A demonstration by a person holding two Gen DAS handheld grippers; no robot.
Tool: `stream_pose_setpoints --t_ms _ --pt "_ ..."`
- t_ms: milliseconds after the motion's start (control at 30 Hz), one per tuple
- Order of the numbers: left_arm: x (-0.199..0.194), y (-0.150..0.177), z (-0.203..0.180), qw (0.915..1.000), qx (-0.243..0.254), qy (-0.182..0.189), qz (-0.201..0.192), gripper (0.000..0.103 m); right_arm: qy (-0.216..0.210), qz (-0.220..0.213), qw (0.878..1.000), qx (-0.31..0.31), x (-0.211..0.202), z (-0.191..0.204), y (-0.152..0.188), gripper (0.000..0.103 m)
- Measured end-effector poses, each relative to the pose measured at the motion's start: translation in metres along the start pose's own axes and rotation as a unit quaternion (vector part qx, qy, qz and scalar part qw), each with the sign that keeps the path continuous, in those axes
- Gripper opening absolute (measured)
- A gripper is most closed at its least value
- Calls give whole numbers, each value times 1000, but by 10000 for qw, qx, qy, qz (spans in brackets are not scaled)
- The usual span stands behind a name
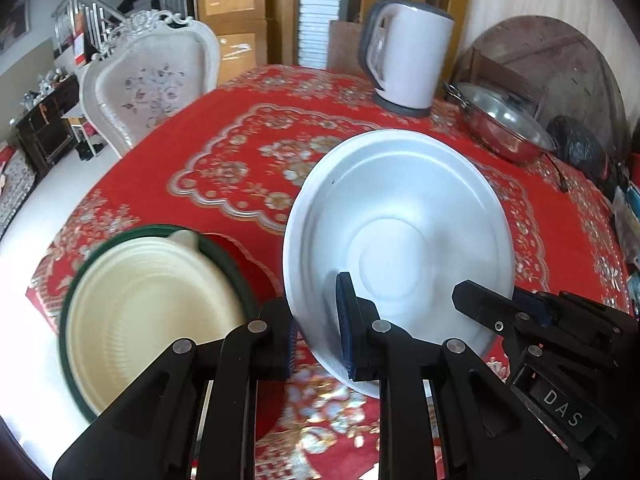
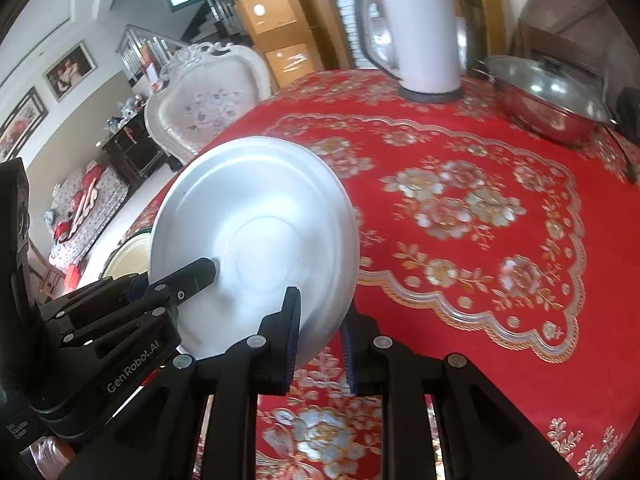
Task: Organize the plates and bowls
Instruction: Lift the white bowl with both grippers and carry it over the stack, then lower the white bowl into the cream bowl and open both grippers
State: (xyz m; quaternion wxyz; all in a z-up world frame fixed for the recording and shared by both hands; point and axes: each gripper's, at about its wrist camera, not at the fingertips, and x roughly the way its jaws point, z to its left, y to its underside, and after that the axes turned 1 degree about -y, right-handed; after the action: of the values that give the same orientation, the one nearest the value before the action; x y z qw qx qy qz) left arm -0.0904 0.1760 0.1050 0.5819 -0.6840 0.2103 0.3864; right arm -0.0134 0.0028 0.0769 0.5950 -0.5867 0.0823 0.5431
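A white bowl (image 1: pixel 400 216) is held tilted above the red tablecloth, its inside facing both cameras. My left gripper (image 1: pixel 320 336) is shut on its near left rim. My right gripper (image 2: pixel 320 332) is shut on the near right rim of the white bowl (image 2: pixel 256 220). The right gripper also shows in the left wrist view (image 1: pixel 496 312), and the left gripper in the right wrist view (image 2: pixel 192 276). A cream ribbed bowl (image 1: pixel 148 312) sits inside a dark green plate (image 1: pixel 68 312) at the table's near left edge; a sliver of it shows in the right wrist view (image 2: pixel 128 256).
A white electric kettle (image 1: pixel 408 56) stands at the far side of the table. A steel pan with a glass lid (image 1: pixel 500 120) lies to its right, beside a dark bag (image 1: pixel 580 148). An ornate white chair (image 1: pixel 148 88) stands past the table's left edge.
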Motion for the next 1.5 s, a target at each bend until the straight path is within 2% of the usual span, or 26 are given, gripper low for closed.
stream_pose_setpoints --t_ms 333,567,767,967,1333,1500 --pt "-22 9 57 9987 -386 -313 -118 17 -325 97 9979 -551 18 55 -12 20" --pt "-25 17 105 9961 -805 -325 124 17 -553 286 9934 -966 36 97 -14 20" --pt "-24 27 127 9942 -975 -367 257 18 -565 473 9889 -1294 52 125 -11 21" --pt "-27 37 136 9938 -991 -306 402 18 -672 639 9862 -1372 59 134 -6 21" --pt "-23 45 140 9936 -931 -289 573 19 -516 834 9830 -1554 65 147 5 23" --pt "-21 47 139 9939 -833 -379 614 18 -420 819 9840 -1528 64 147 4 32"
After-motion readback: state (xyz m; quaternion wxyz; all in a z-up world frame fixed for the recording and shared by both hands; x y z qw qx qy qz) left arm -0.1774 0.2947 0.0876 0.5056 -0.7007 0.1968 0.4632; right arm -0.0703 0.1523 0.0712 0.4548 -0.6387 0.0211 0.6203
